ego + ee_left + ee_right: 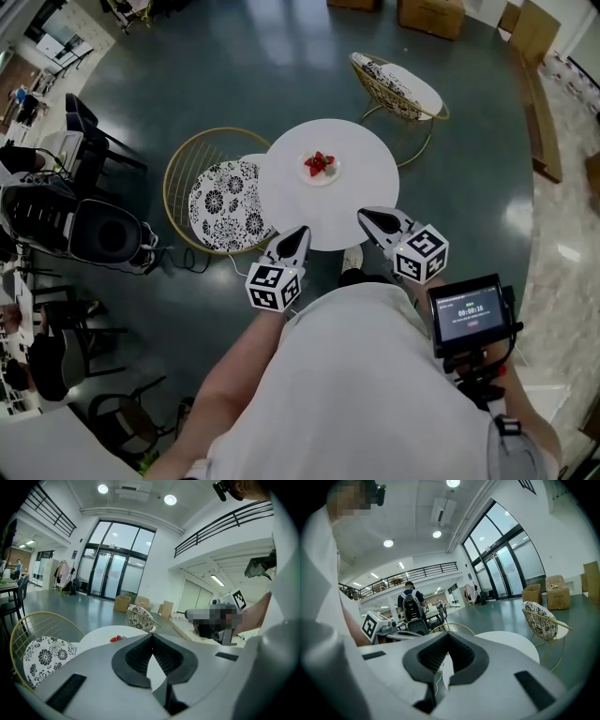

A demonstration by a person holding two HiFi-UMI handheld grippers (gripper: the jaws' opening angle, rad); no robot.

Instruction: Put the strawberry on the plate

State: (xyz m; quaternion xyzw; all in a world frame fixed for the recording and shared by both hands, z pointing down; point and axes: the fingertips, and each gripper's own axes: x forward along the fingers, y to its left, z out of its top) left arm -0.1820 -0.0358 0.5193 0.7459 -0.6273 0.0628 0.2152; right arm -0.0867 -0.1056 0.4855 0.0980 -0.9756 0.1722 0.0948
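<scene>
Seemingly done or not yet begun: both grippers shut, empty, short of mid-table.
Nearest, left gripper (300,232) and right gripper (365,215), jaws together on nothing, at the near rim of the round white table (375,183). Farther in, strawberry (320,163) lying on the small plate (333,178). If unfinished, opening and reaching forward needed. Red visible in the left gripper view, absent from the right gripper view; plate plain only from the head view.

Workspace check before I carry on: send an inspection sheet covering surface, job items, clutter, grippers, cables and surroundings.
Surface: round white table.
Job's things: strawberry lies on the plate, mid-table.
Clutter: nothing seen.
Grippers: left gripper and right gripper both shut, empty, over the table's near edge.
Cables: dark cable on the floor.
Surroundings: wire chair at left, second chair beyond, cardboard boxes.
</scene>
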